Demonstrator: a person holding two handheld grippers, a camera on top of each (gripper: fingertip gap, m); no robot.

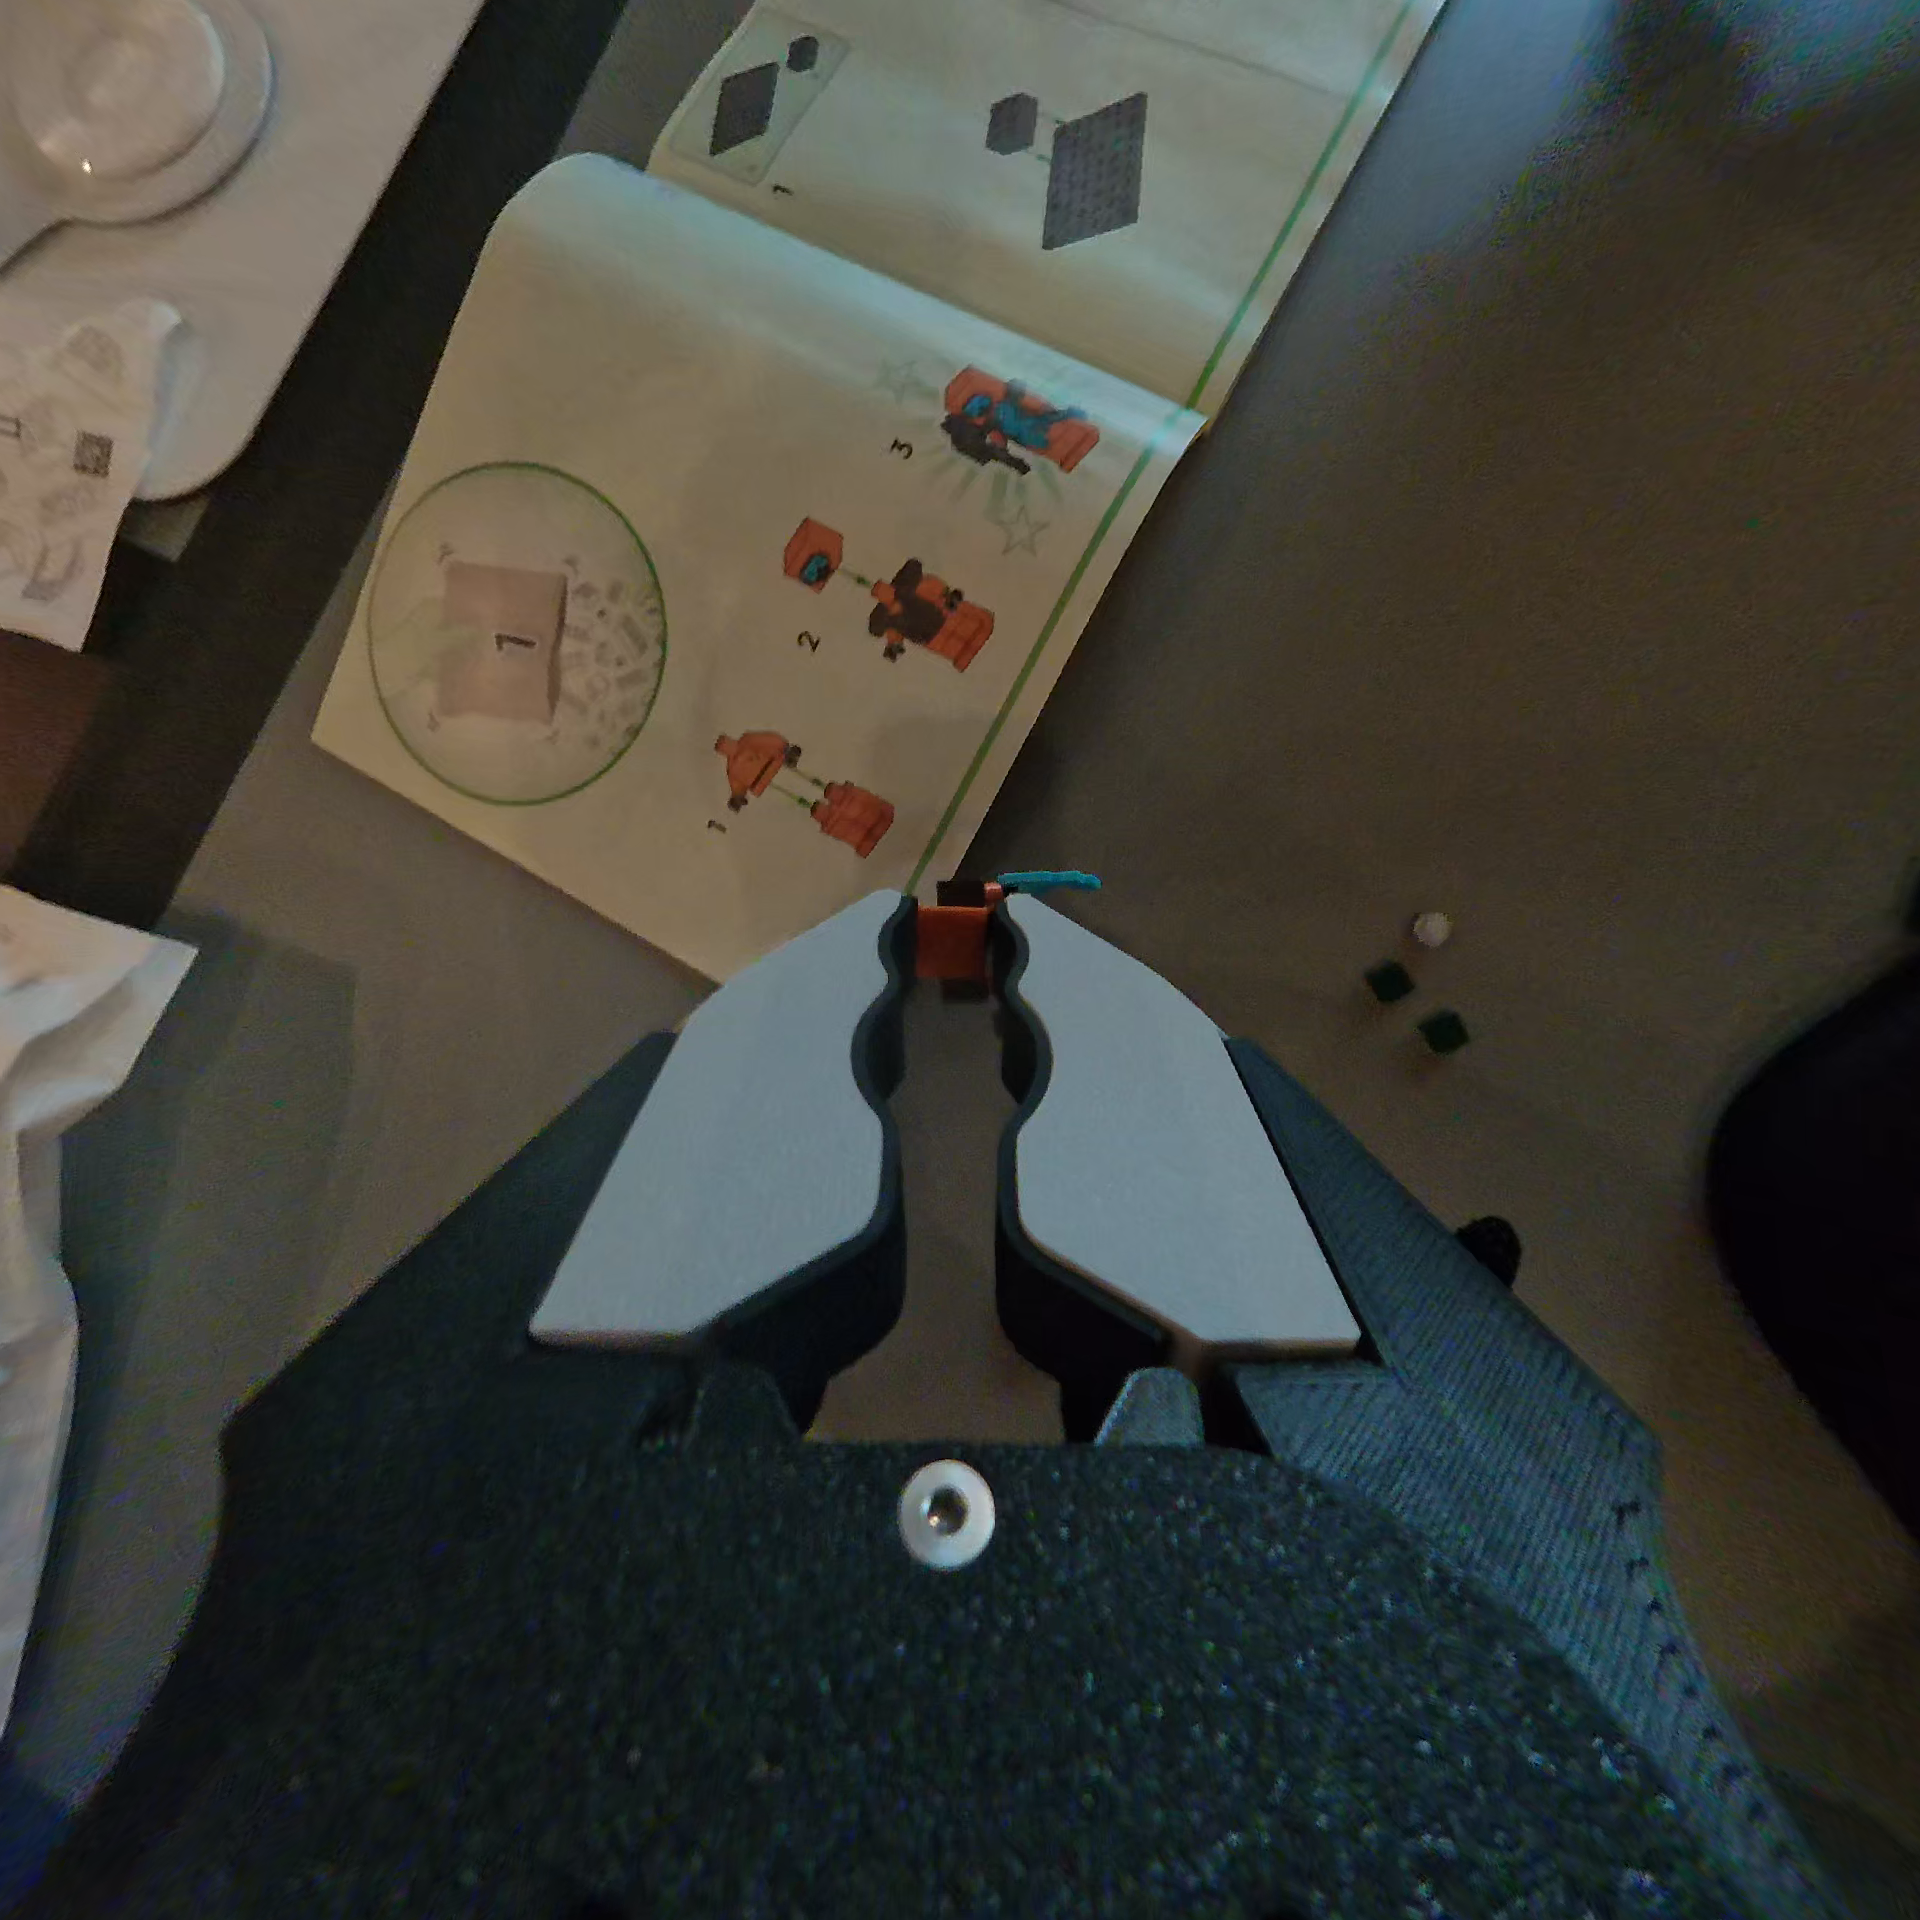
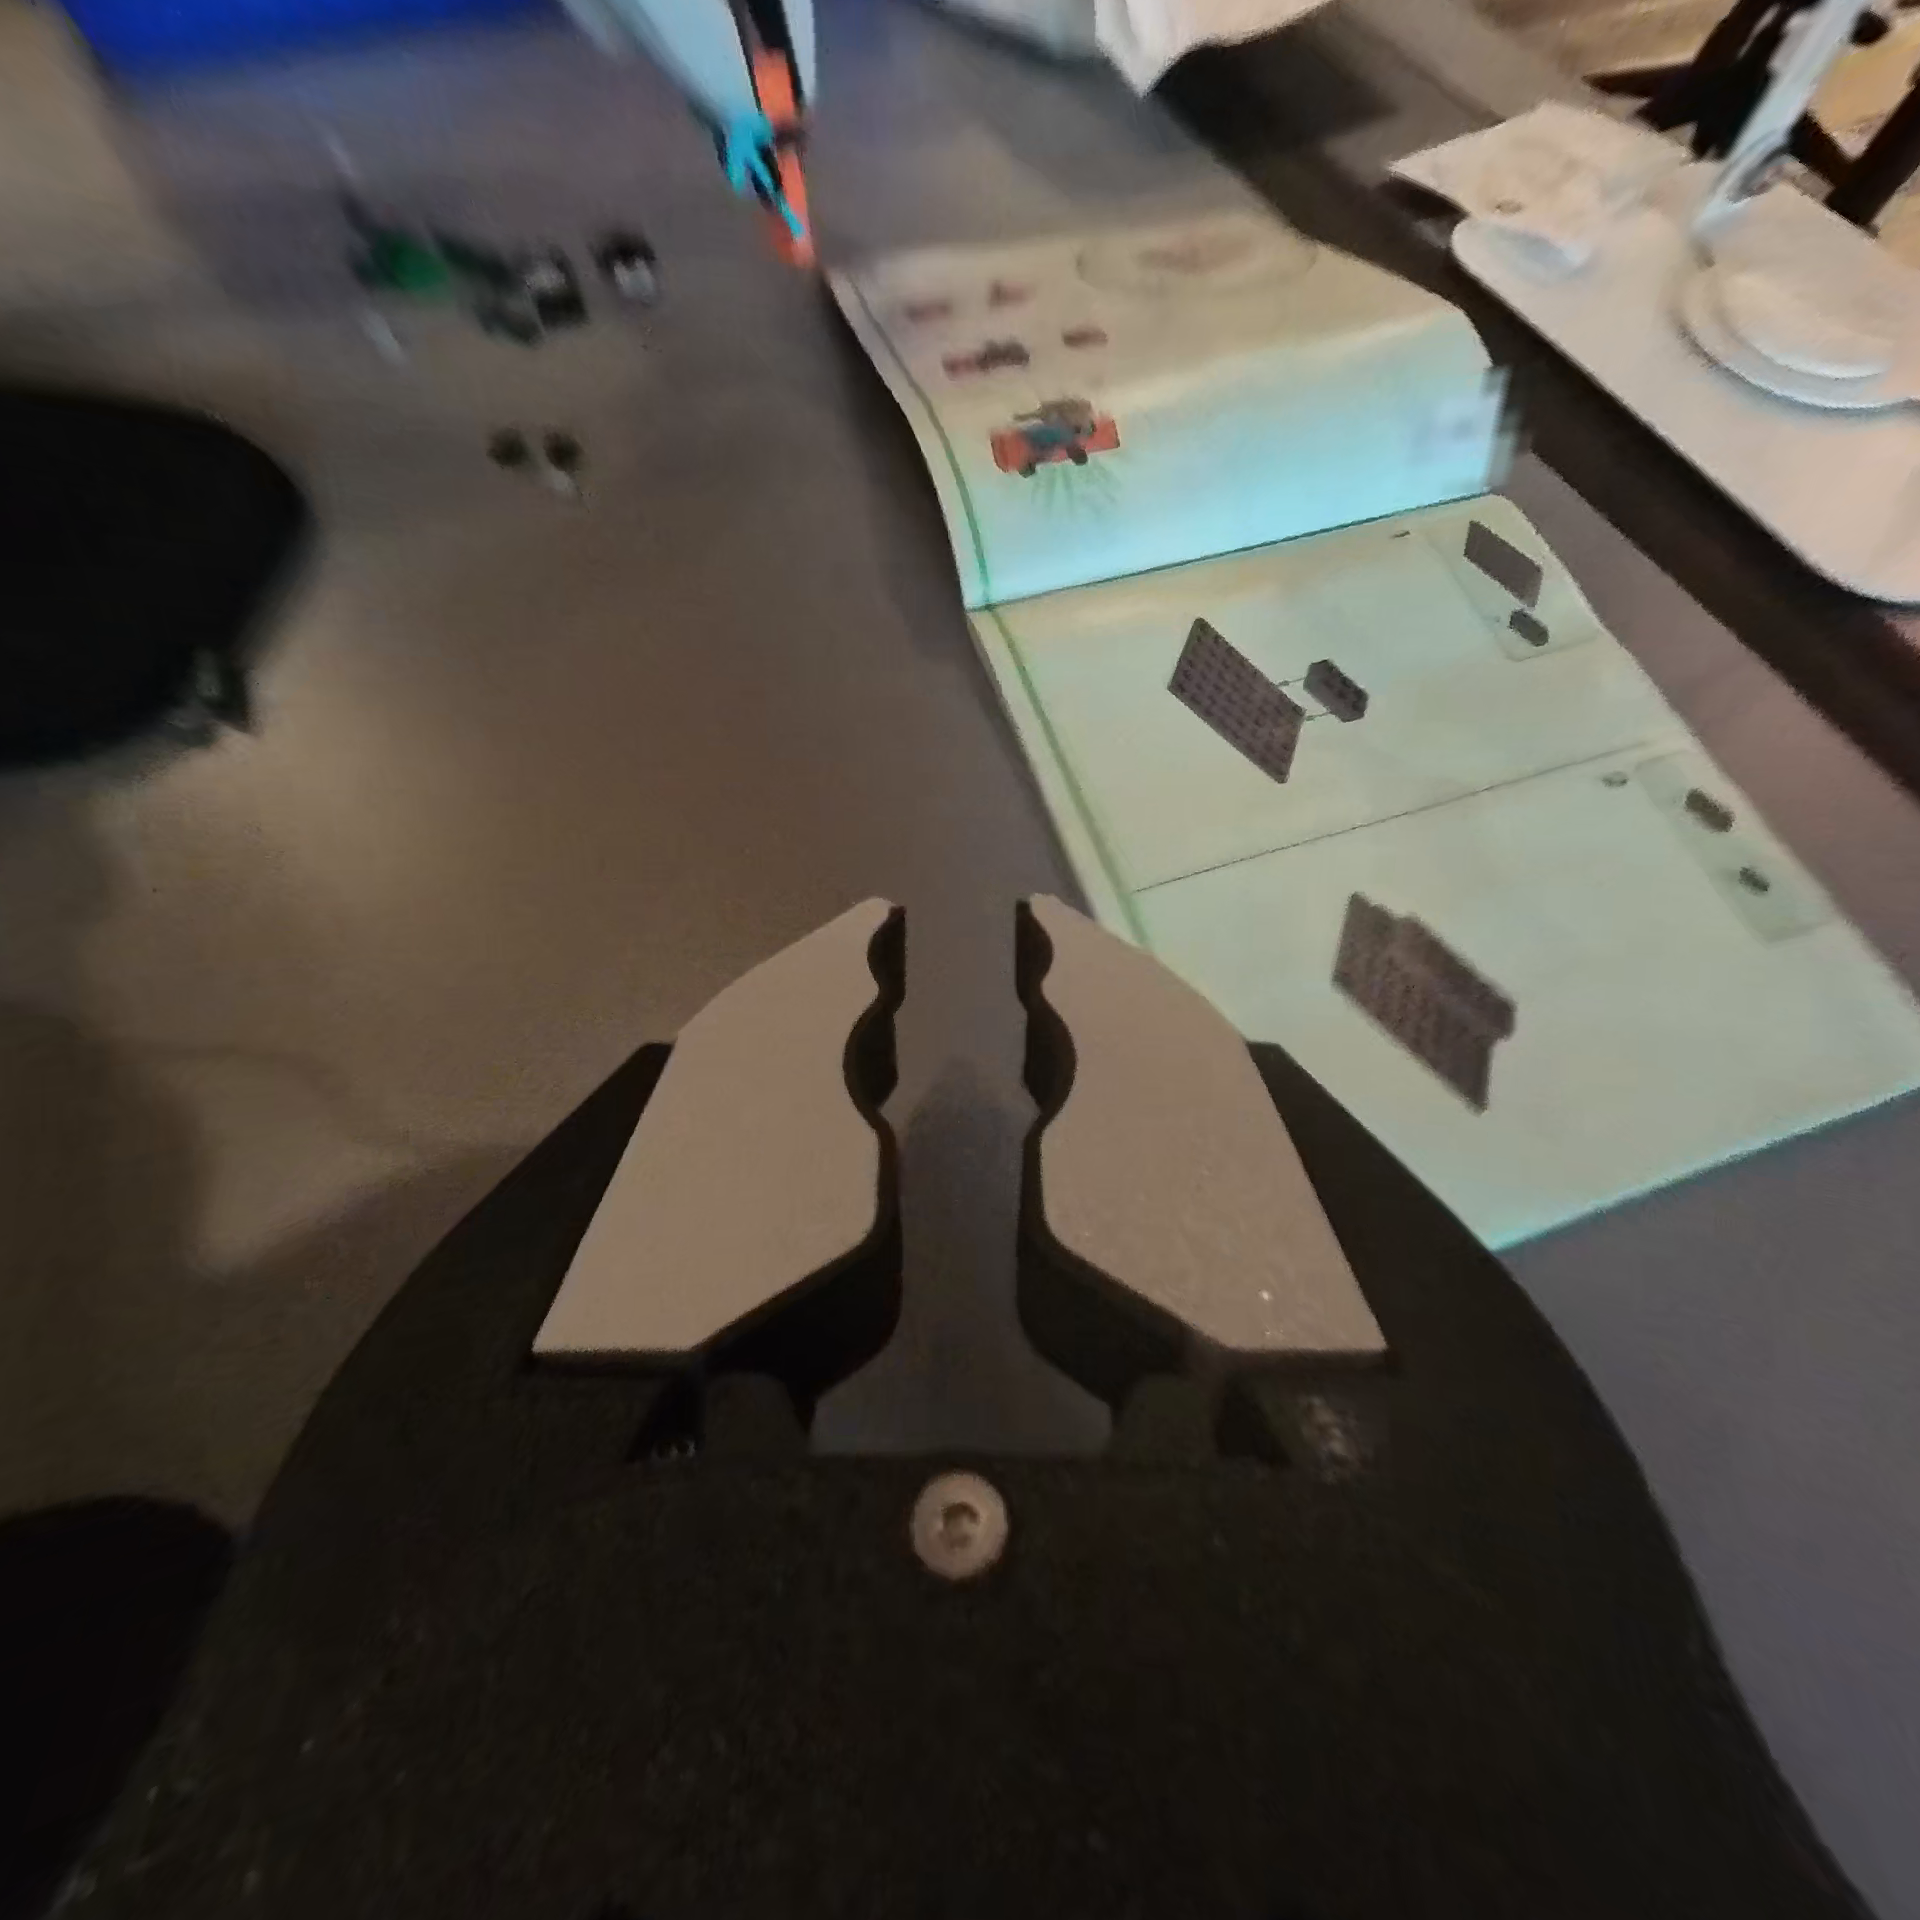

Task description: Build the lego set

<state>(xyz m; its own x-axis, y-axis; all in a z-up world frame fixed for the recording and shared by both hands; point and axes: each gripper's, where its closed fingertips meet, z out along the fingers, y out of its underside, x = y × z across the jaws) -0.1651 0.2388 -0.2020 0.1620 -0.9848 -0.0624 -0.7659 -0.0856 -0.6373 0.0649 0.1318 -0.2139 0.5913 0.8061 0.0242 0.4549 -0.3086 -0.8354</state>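
Note:
My left gripper (image 1: 954, 906) is shut on a small orange lego figure (image 1: 948, 940) with black parts and a thin teal piece (image 1: 1049, 883) sticking out to the right, held above the grey table. The open instruction booklet (image 1: 727, 499) lies just beyond the tips. In the blurred right wrist view my right gripper (image 2: 960, 914) is slightly open and empty above the table, next to the booklet (image 2: 1403, 852). The orange and teal figure (image 2: 774, 156) shows far off at the top, held by the other gripper. Loose small lego pieces (image 2: 520, 275) lie at the upper left.
Two small dark green pieces (image 1: 1413, 1003) and a white stud (image 1: 1430, 928) lie right of my left gripper. White paper bags (image 1: 62, 1091) sit at the left. A clear plate (image 1: 114, 94) and white dishes (image 2: 1797, 322) rest on a neighbouring surface. A dark rounded object (image 2: 114, 582) lies at the left. Some 25 cm of space lies between my two pairs of fingers. My left tips are roughly 12 cm from the white stud (image 1: 1430, 928). My right wrist view (image 2: 558, 475) looks at it from another angle.

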